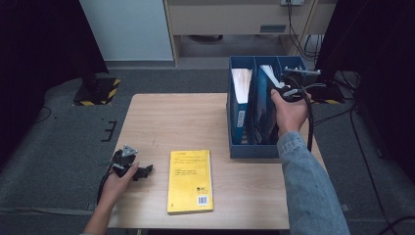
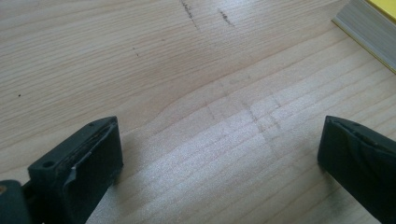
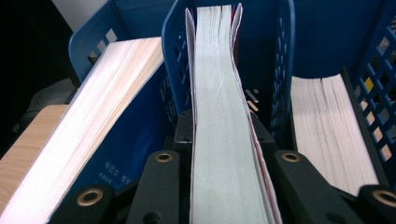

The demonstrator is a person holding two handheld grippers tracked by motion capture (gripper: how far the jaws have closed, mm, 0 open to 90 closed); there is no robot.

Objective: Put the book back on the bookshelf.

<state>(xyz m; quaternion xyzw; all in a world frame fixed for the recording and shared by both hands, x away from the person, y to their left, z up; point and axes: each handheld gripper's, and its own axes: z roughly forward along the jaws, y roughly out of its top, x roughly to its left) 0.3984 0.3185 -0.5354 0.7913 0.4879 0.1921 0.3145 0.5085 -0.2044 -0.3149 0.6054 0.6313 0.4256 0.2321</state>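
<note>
So I've got a book (image 3: 224,121) clamped in my right gripper (image 3: 226,154), jaws squeezed tight on either side of its page edge, and I'm holding it in the middle slot of the blue file rack (image 1: 254,149) at the far right of the table (image 1: 161,117). From the right gripper view it stands between the slot's walls, pages up, but I can't see whether its bottom edge is sitting on the floor of the rack yet, so I'd call this one most of the way home, not finished.

The slots on both sides already have a book each (one leaning at the left (image 3: 88,121), one at the right (image 3: 327,126)), so that part looks done.

My left gripper (image 1: 131,166) is just resting on the near left of the table, jaws wide apart with nothing between them but bare wood. The yellow book (image 1: 190,180) lies flat just beside it, untouched. My guess is that's the one left to deal with, though every slot seems taken.
</note>
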